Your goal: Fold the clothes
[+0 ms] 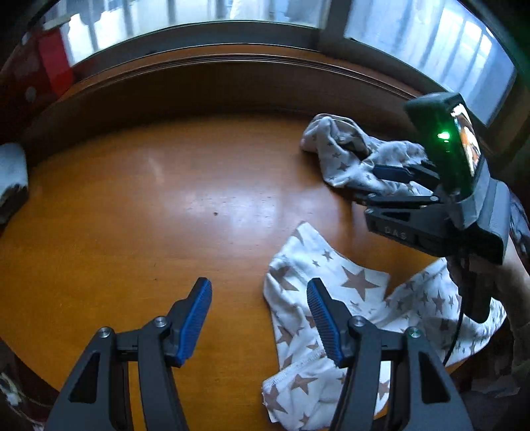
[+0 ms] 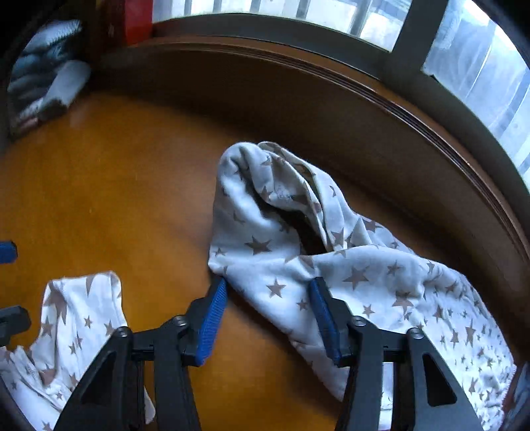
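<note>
A white garment with brown stars lies crumpled on the orange wooden table [image 1: 165,199]. One flat end [image 1: 357,281] lies near me. Its bunched far end [image 1: 334,149] is by the back rim. My left gripper [image 1: 258,288] hovers open over the table, its right finger above the garment's near end and its left finger above bare wood. My right gripper [image 1: 369,185] is open and straddles a fold of the bunched end. In the right wrist view the right gripper [image 2: 268,288] has star cloth [image 2: 331,252] between its blue pads, not pinched. The garment's other end [image 2: 73,308] lies at lower left.
A dark raised wooden rim [image 1: 232,83] and a window [image 1: 198,13] border the table's far side. A red object [image 1: 56,63] stands at back left. A pile of folded striped cloth [image 2: 43,83] sits at the left edge. A hand [image 1: 510,285] holds the right gripper.
</note>
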Demonstrator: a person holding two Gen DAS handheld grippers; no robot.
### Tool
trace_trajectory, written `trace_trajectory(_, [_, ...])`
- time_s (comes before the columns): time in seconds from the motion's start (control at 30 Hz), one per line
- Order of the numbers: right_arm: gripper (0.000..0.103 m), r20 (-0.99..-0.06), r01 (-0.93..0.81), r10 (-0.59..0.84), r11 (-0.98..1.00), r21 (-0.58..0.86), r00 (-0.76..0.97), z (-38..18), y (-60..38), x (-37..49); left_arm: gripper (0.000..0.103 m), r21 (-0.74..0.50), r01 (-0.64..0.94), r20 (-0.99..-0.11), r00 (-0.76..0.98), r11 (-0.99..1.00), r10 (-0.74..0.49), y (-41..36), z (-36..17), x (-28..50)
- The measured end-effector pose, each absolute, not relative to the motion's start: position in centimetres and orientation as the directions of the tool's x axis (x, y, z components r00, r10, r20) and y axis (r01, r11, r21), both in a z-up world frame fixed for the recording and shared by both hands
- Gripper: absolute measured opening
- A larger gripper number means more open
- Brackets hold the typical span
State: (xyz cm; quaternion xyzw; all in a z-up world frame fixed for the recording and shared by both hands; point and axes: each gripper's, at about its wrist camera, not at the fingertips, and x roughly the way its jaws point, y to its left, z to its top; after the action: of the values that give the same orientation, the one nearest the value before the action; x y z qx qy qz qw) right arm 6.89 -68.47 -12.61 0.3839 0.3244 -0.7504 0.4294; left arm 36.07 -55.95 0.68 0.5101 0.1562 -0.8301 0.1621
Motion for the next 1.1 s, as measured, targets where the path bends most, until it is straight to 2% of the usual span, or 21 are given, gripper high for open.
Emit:
trace_trajectory(0.03, [0.015,-0.852,0.892,-0.401,-0.426,-0.152,-0.337,-12.3,-68.3,6.5,0.057,-0.100,0.432,-0.898,-0.427,-0.896,-0.106,-55.9,0.7,35.9])
trace_trajectory(0.07, [0.012,-0.851,0.893,-0.416,-0.432,-0.125,-0.321,-11.9,-67.9,6.1,0.057,-0.103,0.434,-0.898,-0.428,-0.895,-0.104,-55.8,0.7,35.7])
trace_trajectory(0.13, [0.011,-0.841,0.893,-0.475,-0.450,-0.020,-0.258,-10.2,-66.5,5.2,0.057,-0.111,0.437,-0.898,-0.428,-0.892,-0.098,-55.5,0.8,35.3])
trace_trajectory(0.27, [0.011,-0.760,0.868,-0.621,-0.467,0.166,-0.189,-4.8,-61.4,3.4,0.057,-0.121,0.436,-0.899,-0.430,-0.892,-0.088,-54.9,1.0,34.4])
trace_trajectory(0.4, [0.011,-0.690,0.810,-0.679,-0.537,0.235,-0.250,-0.7,-54.0,0.6,0.057,-0.109,0.394,-0.900,-0.428,-0.912,-0.077,-53.4,1.0,32.5])
trace_trajectory(0.6, [0.011,-0.725,0.622,-0.557,-0.749,0.228,-0.405,-2.3,-44.7,-5.5,0.057,-0.085,0.298,-0.903,-0.427,-0.951,-0.053,-50.1,1.2,28.7])
trace_trajectory(0.67, [0.011,-0.765,0.533,-0.480,-0.818,0.213,-0.430,-4.5,-42.0,-7.8,0.057,-0.073,0.268,-0.904,-0.425,-0.961,-0.050,-49.0,1.3,27.5])
trace_trajectory(0.8, [0.013,-0.841,0.355,-0.254,-0.932,0.080,-0.477,-8.2,-38.2,-10.3,0.057,-0.060,0.223,-0.908,-0.418,-0.973,-0.040,-47.0,1.1,25.7])
trace_trajectory(0.87, [0.018,-0.822,0.324,-0.244,-0.943,0.077,-0.515,-7.6,-36.8,-9.5,0.057,-0.057,0.205,-0.910,-0.412,-0.977,-0.033,-46.0,1.0,25.2])
trace_trajectory(0.93, [0.032,-0.781,0.343,-0.267,-0.937,0.072,-0.564,-6.0,-37.3,-8.0,0.057,-0.050,0.192,-0.913,-0.408,-0.980,-0.033,-45.3,0.9,24.9])
trace_trajectory(0.97, [0.036,-0.757,0.386,-0.297,-0.920,0.064,-0.582,-5.1,-38.1,-6.9,0.057,-0.046,0.188,-0.914,-0.404,-0.981,-0.034,-45.0,0.7,24.7])
trace_trajectory(1.03, [0.049,-0.729,0.503,-0.369,-0.863,0.039,-0.577,-3.9,-40.3,-5.0,0.057,-0.044,0.184,-0.918,-0.396,-0.982,-0.034,-44.9,0.5,24.4])
trace_trajectory(1.1, [0.054,-0.721,0.628,-0.436,-0.778,0.002,-0.539,-3.8,-44.0,-2.8,0.057,-0.050,0.179,-0.918,-0.396,-0.983,-0.025,-45.1,0.4,23.9])
